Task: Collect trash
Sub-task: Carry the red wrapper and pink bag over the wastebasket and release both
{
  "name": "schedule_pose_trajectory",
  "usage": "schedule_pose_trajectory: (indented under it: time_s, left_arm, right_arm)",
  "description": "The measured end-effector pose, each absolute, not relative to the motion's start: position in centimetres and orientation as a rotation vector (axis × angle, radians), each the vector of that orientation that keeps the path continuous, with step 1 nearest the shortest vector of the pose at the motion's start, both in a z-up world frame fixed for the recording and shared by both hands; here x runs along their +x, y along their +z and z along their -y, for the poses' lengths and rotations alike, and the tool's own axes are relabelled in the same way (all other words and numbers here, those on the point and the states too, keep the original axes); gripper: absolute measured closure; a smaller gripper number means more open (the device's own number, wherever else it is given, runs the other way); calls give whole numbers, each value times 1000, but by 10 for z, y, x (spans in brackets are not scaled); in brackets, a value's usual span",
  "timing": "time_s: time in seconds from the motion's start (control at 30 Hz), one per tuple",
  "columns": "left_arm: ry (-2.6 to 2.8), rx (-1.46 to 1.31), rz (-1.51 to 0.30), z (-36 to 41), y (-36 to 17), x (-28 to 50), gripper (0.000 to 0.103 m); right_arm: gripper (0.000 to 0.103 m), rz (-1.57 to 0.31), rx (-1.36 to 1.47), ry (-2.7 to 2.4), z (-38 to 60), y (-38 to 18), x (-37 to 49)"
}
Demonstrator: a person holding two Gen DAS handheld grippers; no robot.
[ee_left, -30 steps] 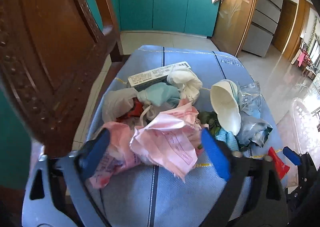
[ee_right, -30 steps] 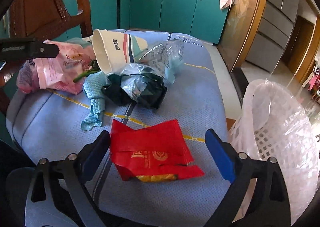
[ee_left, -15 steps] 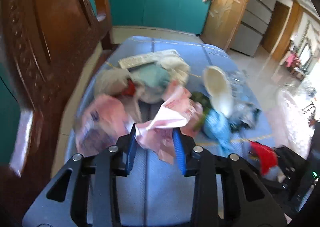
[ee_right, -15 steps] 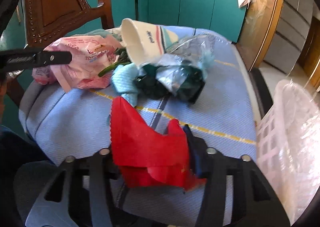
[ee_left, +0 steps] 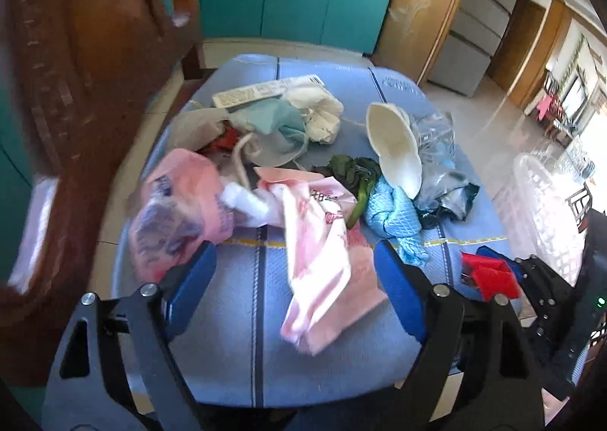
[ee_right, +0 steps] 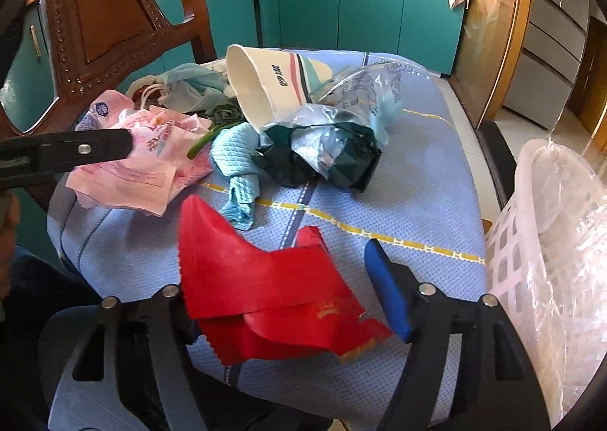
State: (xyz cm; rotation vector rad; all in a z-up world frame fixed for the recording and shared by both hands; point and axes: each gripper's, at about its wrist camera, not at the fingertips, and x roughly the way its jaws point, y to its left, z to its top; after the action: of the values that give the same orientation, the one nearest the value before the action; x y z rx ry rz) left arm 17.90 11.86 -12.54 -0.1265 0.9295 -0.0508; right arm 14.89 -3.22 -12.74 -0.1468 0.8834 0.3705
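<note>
Trash lies heaped on a blue-covered seat (ee_left: 242, 347). My left gripper (ee_left: 296, 283) is near the front edge and its jaws are opening. A crumpled pink wrapper (ee_left: 322, 271) lies loose between the blue pads, which do not press it. My right gripper (ee_right: 284, 302) is opening too. A creased red wrapper (ee_right: 258, 279) stands up between its fingers, hiding the left pad. The right pad (ee_right: 387, 290) is clear of it. In the left wrist view the red wrapper (ee_left: 489, 275) shows at the far right.
Behind are a white paper cup (ee_right: 265, 89), a light blue cloth (ee_right: 235, 161), a dark green bag under clear plastic (ee_right: 334, 154) and a second pink bag (ee_left: 178, 203). A lined white basket (ee_right: 550, 241) stands to the right of the seat. A carved wooden chair back (ee_right: 106, 13) rises on the left.
Both grippers shut on their wrappers half a second ago and have since widened. The pink wrapper now lies nearer the front edge. The red wrapper is creased and stands up.
</note>
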Motion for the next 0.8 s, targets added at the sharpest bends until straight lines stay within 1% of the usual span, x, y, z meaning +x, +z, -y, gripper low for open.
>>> schedule_pose_trajectory:
  time_s: [0.03, 0.07, 0.1, 0.13, 0.17, 0.2, 0.23, 0.3, 0.43, 0.57, 0.8]
  left_arm:
    - [-56, -108, -937, -114, -130, 183, 22]
    - [-57, -91, -947, -111, -133, 185, 28]
    - [-61, -77, -960, -108, -137, 187, 45]
    - [-68, -74, -969, -108, -140, 187, 57]
    - [-81, -79, -976, -107, -142, 188, 61]
    - [-86, -81, -976, -107, -144, 188, 69]
    - [-90, -72, -971, -106, -144, 188, 74]
    - [-84, -58, -955, -105, -144, 185, 77]
    - [-80, -68, -913, -108, -138, 176, 80]
    - [-76, -106, -854, -114, -120, 149, 80]
    - [-33, -72, -750, -107, -82, 120, 80]
  right_arm:
    - [32, -886, -142, 371, 33, -128, 150]
    - [32, -888, -135, 372, 34, -129, 150]
    - [32, -889, -129, 376, 36, -130, 149]
    - [32, -888, -126, 380, 37, -130, 148]
    - [33, -886, -127, 382, 37, -130, 147]
    - [41, -883, -127, 386, 37, -130, 146]
    - [50, -884, -125, 398, 36, -130, 145]
    - [51, -883, -115, 406, 36, -129, 143]
    - [55, -856, -108, 411, 36, -120, 136]
    - [55, -811, -130, 391, 38, -105, 127]
    - [55, -709, -110, 352, 61, -68, 112]
